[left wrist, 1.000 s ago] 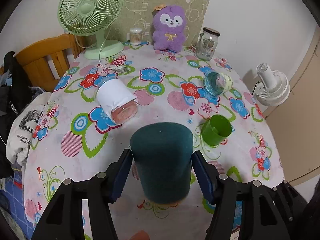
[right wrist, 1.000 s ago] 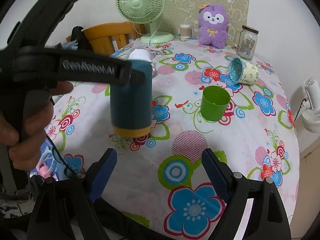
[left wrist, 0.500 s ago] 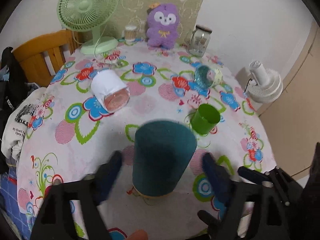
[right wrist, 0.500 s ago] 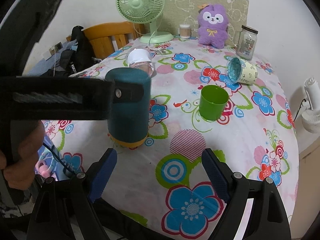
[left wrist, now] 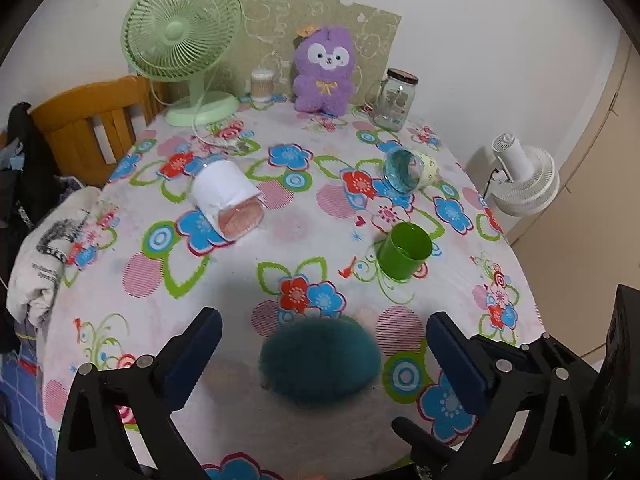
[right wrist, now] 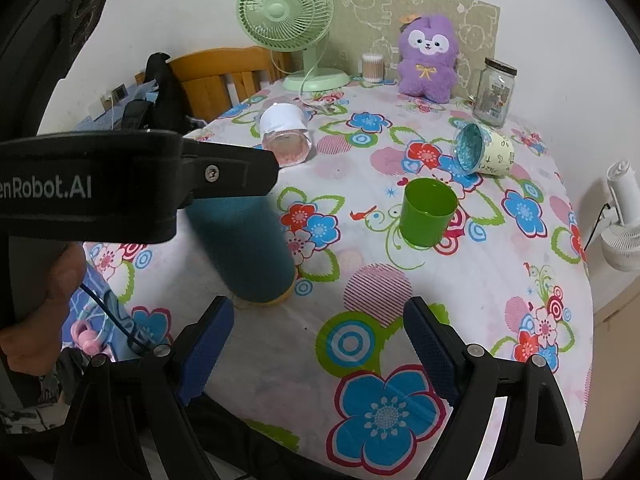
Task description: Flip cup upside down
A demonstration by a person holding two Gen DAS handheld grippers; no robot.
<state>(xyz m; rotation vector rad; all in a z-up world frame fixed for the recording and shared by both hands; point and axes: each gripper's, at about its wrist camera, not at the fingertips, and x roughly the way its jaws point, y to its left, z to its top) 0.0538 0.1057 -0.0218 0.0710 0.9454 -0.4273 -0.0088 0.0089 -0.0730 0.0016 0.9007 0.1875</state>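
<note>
Left gripper (left wrist: 320, 354) jaws spread wide, nothing held, hovering above the upside-down teal cup (right wrist: 244, 248). Right gripper (right wrist: 318, 340) jaws also wide open, empty, near bench (right wrist: 460, 300) edge.

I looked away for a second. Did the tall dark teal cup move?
Yes. In the right wrist view the tall dark teal cup has come down onto the flowery tablecloth, standing left of the upright green cup, now free of the left gripper.
</note>
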